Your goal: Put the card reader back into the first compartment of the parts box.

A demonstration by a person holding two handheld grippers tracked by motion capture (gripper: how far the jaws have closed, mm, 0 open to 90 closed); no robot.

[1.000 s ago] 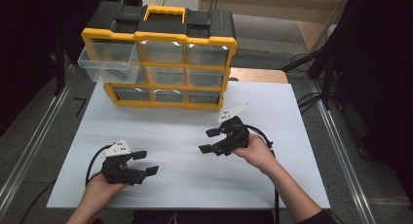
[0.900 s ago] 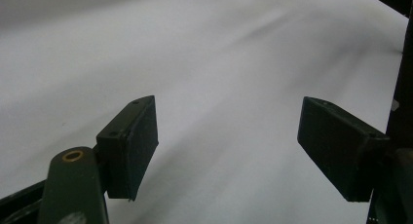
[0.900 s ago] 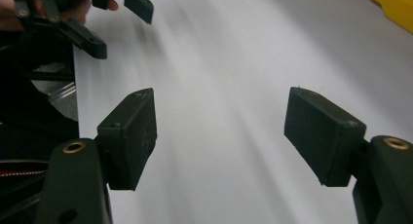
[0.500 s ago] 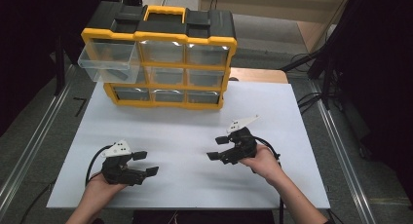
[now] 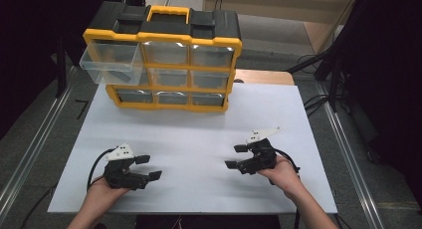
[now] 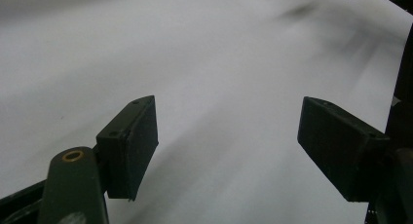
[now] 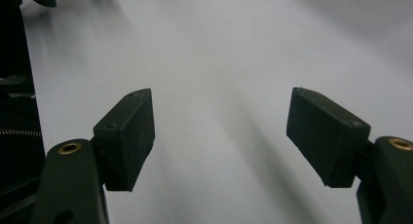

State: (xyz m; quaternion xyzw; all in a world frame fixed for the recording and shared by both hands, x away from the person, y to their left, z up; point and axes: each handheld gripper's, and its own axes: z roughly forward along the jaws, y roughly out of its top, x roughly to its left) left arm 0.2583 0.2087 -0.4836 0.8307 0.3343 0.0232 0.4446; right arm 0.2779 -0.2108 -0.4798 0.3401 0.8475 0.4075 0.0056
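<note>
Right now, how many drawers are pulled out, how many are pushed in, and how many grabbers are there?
Drawers pulled out: 1, the clear drawer at the top left of the yellow box
Drawers pushed in: 8
Grabbers: 2, the left gripper and the right gripper, both open and holding nothing
Total: 11

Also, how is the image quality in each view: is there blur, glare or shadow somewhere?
High view: fairly sharp, dark at both sides, with glare on the clear drawers of the organizer and soft shadows under the left gripper and right gripper. Left gripper view: the jaws are sharp, the white table behind them is smeared. Right gripper view: the same, with streaky blur.
</note>
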